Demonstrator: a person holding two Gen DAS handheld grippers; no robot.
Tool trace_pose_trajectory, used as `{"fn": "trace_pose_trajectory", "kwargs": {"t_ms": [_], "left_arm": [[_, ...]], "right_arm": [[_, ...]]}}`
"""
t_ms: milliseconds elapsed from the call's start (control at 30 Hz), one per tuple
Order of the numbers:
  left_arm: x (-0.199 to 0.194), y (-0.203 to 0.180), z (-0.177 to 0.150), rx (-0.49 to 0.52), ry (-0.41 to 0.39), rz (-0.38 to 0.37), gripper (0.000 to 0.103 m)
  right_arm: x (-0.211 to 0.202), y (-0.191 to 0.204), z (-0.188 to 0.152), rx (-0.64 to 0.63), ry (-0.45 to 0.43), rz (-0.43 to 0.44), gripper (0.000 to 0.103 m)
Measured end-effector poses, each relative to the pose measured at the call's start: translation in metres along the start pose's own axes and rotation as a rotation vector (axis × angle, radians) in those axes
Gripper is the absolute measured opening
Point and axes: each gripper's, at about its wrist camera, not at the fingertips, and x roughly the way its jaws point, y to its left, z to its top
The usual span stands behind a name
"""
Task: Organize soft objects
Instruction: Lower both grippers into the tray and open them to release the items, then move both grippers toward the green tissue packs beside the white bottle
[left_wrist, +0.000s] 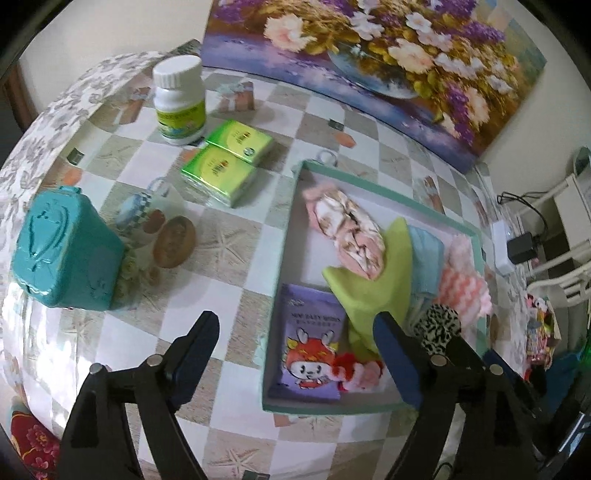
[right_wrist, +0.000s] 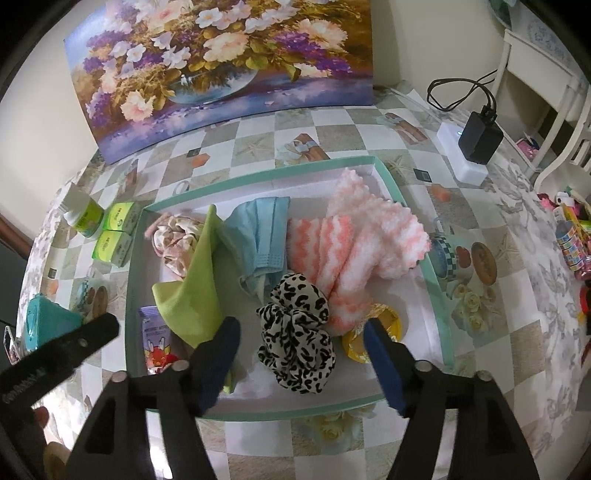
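Observation:
A shallow teal-rimmed tray (right_wrist: 439, 306) holds soft things: a pink-and-white striped cloth (right_wrist: 365, 243), a blue face mask (right_wrist: 258, 236), a green cloth (right_wrist: 195, 291), a floral scrunchie (right_wrist: 173, 240), a leopard-print scrunchie (right_wrist: 295, 332), a purple wipes pack (right_wrist: 157, 343) and a yellow item (right_wrist: 384, 325). My right gripper (right_wrist: 301, 354) is open, its jaws either side of the leopard scrunchie, just above it. My left gripper (left_wrist: 295, 343) is open and empty at the tray's (left_wrist: 291, 221) near left corner, above the purple pack (left_wrist: 310, 350). The green cloth (left_wrist: 369, 288) and floral scrunchie (left_wrist: 351, 229) show there too.
Left of the tray stand a teal box (left_wrist: 66, 251), two green tissue packs (left_wrist: 221, 173) and a white bottle (left_wrist: 179, 99). A flower painting (right_wrist: 221, 66) leans on the back wall. A white power strip with a black charger (right_wrist: 476, 140) lies at the right. White chair (right_wrist: 546, 92).

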Motion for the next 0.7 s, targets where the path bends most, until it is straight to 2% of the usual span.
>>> {"fn": "trace_pose_trajectory", "kwargs": {"t_ms": [100,167,267,533,700], "left_arm": [[0.0004,0.0040,0.0018,-0.008,-0.008,0.018,0.090],[0.0012,0.0060,0.0027,-0.015,-0.010,0.025,0.098],[-0.0003,0.0069,0.0029,-0.012,-0.028,0.046,0.099],[0.0000,0.0070,0.0051,-0.001,-0.035,0.078,0.099],[-0.0051,0.0053,0.0078,0.017,-0.072,0.132,0.099]], "right_arm": [[0.0009,-0.0023,-0.0001,0.005,-0.005,-0.019,0.091],[0.0014,-0.0036,-0.0001,0.008,-0.006,-0.025,0.096],[0.0020,-0.0039,-0.0004,0.008,-0.012,-0.029,0.103],[0.0028,-0.0030,-0.0005,0.003,-0.021,-0.041,0.103],[0.0005,-0.0006,0.0009,-0.007,-0.029,-0.038,0.103]]}}
